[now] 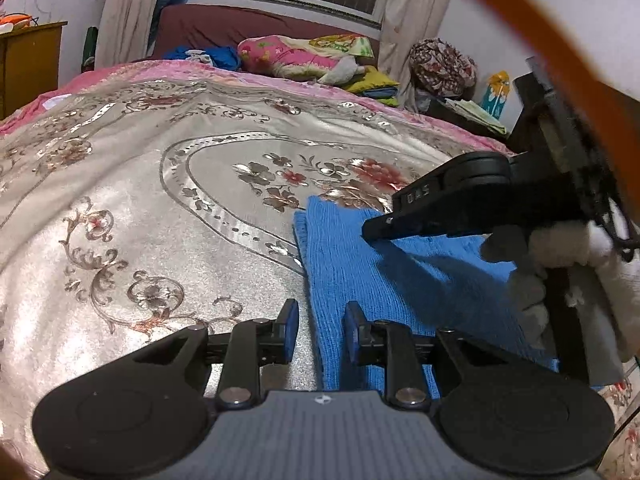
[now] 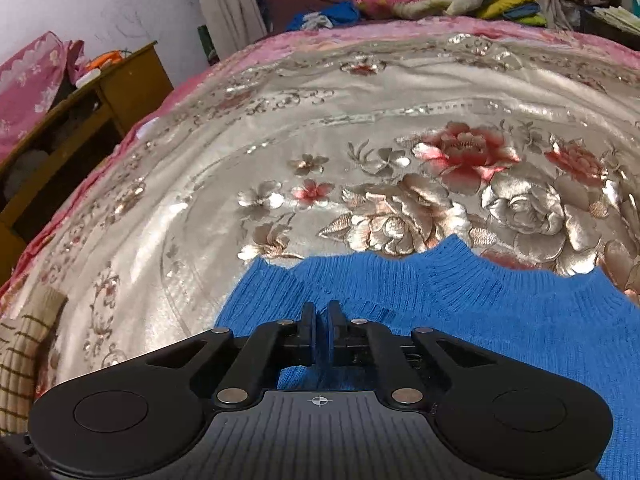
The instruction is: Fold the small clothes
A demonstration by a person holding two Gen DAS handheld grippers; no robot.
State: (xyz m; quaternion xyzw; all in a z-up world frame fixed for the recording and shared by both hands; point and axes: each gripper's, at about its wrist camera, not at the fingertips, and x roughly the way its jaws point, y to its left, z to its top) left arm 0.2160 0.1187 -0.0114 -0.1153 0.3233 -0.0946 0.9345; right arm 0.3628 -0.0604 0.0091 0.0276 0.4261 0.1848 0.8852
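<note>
**Blue knit on the bed, pinched on the right**

Blue ribbed knit garment [image 1: 384,276] lies on the silvery floral satin bedspread [image 1: 140,200]. Your right gripper [image 2: 321,312] is clamped on its fabric; white letters on its body look like "DAS", blurred. Your left gripper [image 1: 318,320] stands parted over the garment's edge. A beige striped knit [image 2: 24,360] is cut off at the frame.

Left gripper [image 1: 318,332]: black linkage arms, blue finger pads [image 1: 291,332], silver pivot screws, ribbed grey body with crosshair mark; right gripper [image 2: 322,330]: same black build and silver screws, held by a white fuzzy glove [image 1: 576,248], orange cable [image 1: 532,12] overhead.
</note>
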